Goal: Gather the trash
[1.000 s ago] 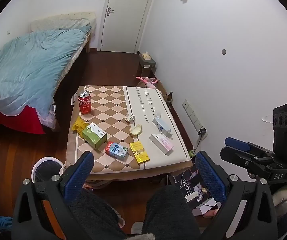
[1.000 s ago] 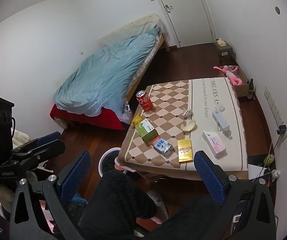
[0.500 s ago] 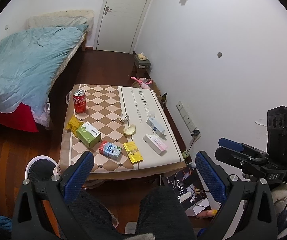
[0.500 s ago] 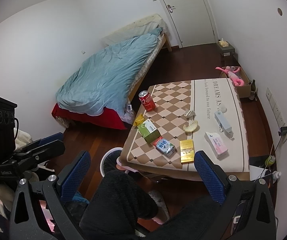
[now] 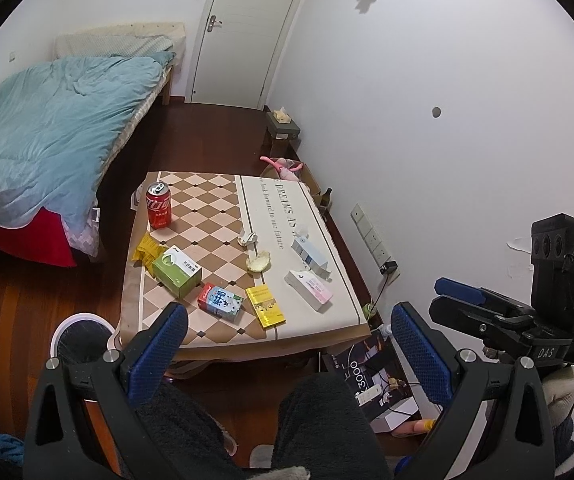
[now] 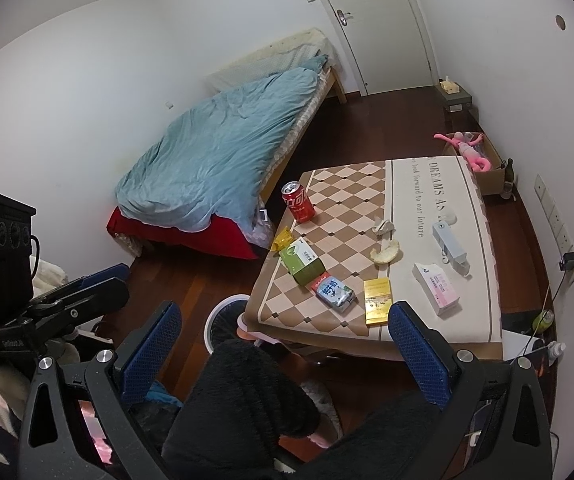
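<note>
Hovering short of the table, both grippers hang above the person's dark-trousered knees, well apart from the trash. The left gripper has its jaws spread wide with nothing between the blue pads; the right gripper is spread just as wide and also holds nothing. In the left view the right gripper shows at the right edge, beside the wall.

The trash lies across the patterned cloth. A red can stands upright near the far left corner. Closer, a yellow wrapper lies just beside a green box, partly tucked behind it. Next to the green box, toward the near edge, lies a red-and-blue carton, and just right of it a yellow box. Near the middle are a crumpled paper and a pale peel. On the white band at the right sit a pale blue box and a white-and-pink box, close together.

A white-rimmed bin stands on the floor by the table's near left corner. A bed with a blue duvet fills the left of the room.
</note>
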A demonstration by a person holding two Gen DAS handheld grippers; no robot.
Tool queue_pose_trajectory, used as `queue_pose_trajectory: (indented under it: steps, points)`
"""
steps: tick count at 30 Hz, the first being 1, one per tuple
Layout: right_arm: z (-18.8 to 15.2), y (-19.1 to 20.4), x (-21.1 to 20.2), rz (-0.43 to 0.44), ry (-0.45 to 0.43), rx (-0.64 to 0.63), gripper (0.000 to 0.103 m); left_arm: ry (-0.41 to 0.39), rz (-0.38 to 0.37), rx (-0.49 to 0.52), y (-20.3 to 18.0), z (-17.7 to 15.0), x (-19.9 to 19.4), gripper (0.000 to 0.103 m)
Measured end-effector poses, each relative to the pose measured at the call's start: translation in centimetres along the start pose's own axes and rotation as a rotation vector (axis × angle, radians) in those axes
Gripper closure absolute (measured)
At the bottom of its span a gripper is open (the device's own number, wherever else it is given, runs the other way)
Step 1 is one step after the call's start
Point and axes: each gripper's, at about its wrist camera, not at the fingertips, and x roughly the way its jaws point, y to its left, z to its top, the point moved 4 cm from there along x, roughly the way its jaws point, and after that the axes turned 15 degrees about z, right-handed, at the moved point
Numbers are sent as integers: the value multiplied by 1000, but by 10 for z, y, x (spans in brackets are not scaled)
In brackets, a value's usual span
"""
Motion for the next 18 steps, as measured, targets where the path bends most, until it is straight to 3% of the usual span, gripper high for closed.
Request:
queue_pose_trajectory:
  steps: [18]
  points:
    - [-2,2,0,15,-2,1,0,-5,5,7,4,-4,0,0]
